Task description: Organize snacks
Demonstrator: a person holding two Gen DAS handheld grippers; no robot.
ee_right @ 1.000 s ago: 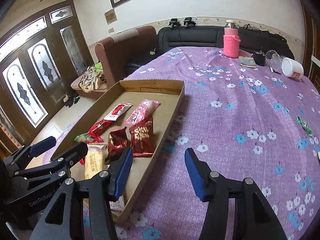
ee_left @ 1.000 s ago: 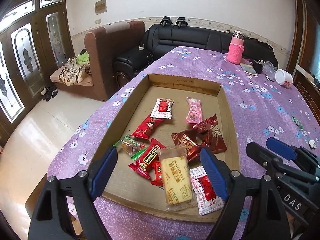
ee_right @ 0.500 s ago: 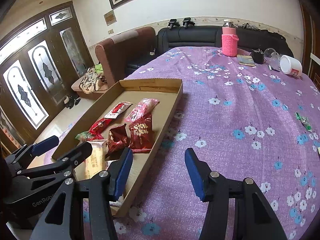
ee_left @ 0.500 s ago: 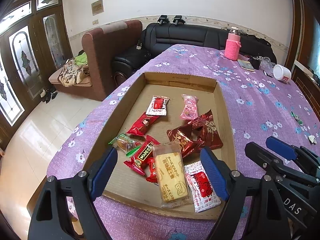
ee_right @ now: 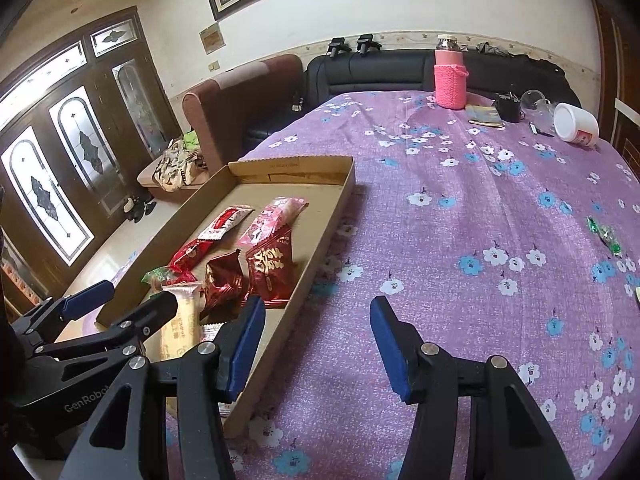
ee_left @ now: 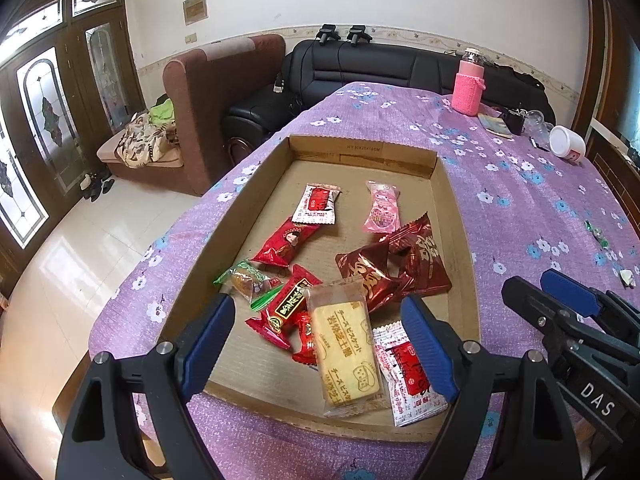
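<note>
A flat cardboard tray [ee_left: 456, 216] sits on a table [ee_right: 460, 216] with a purple cloth that has little flowers on it. The snacks are inside the tray.

The left claw [ee_left: 320, 344] is spread wide and holds nothing. It hangs over the near end of the tray, above a yellow biscuit pack [ee_left: 345, 344]. That pack lies on top of some small red candies [ee_left: 294, 304] and partly over a white and red packet [ee_left: 408, 372] at the near edge. Just to the left is a green-wrapped sweet [ee_left: 246, 280]. Two dark red bags [ee_left: 400, 264] lie together near the right wall of the tray, touching each other. Farther back are a red packet with a face on it [ee_left: 288, 242], another white and red packet [ee_left: 318, 210] and a pink packet [ee_left: 383, 212] — these sit apart from the pile.

The right claw [ee_right: 318, 344] is also spread wide with nothing in it. Its left finger is over the right wall of the tray, and its right finger is over the bare cloth.

At the far end of the table stand a pink bottle [ee_right: 451, 76] and a white cup [ee_right: 576, 124] lying on its side. A small green candy [ee_right: 604, 234] lies alone on the cloth, well apart from the tray. Behind the table is a black sofa [ee_left: 380, 68] — and a brown one [ee_left: 224, 92] beside it.
</note>
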